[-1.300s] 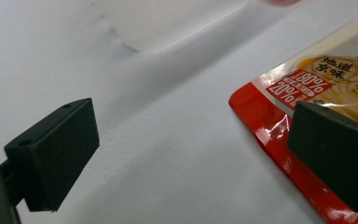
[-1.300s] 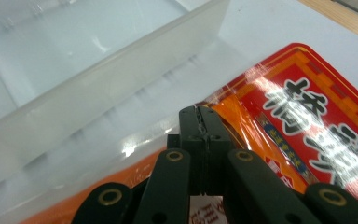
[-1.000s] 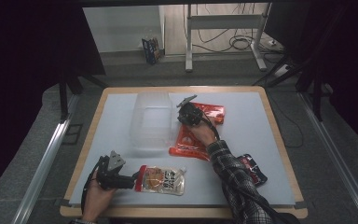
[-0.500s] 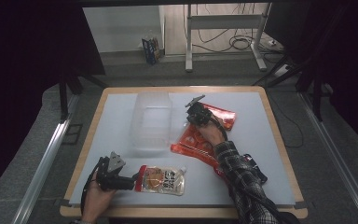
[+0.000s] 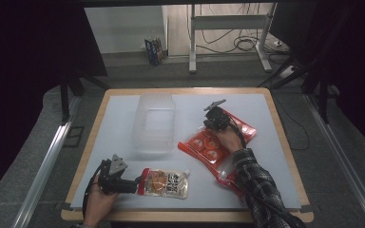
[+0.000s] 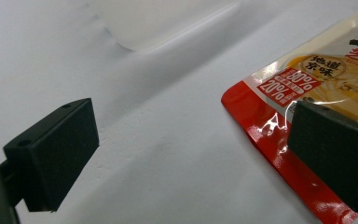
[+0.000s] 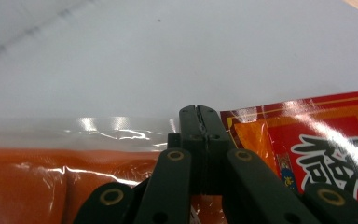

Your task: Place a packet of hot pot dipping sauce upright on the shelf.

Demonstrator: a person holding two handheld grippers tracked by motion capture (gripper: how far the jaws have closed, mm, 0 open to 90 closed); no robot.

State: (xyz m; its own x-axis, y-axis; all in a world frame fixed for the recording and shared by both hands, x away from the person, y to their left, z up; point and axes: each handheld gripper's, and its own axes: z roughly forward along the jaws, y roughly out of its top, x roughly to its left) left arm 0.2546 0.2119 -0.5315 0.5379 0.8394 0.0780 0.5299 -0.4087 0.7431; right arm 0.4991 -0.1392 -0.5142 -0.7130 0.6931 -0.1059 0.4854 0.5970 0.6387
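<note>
Orange packet [image 7: 51, 177] pinched — right tongs [image 7: 199, 114] (closed).

Right gripper [image 5: 212, 117] over orange packet [image 5: 207, 145], left gripper [image 5: 132, 185] beside noodle pouch [image 5: 166, 183], clear tub [image 5: 154, 122]

The pouch [image 6: 317, 93] by the left gripper carried white "80%" and "20%" on red patches, with the Chinese characters "地道" and "味" in a yellow oval above them. The red packet [image 7: 317, 140] bore one large white Chinese character, cut off and unreadable
</note>
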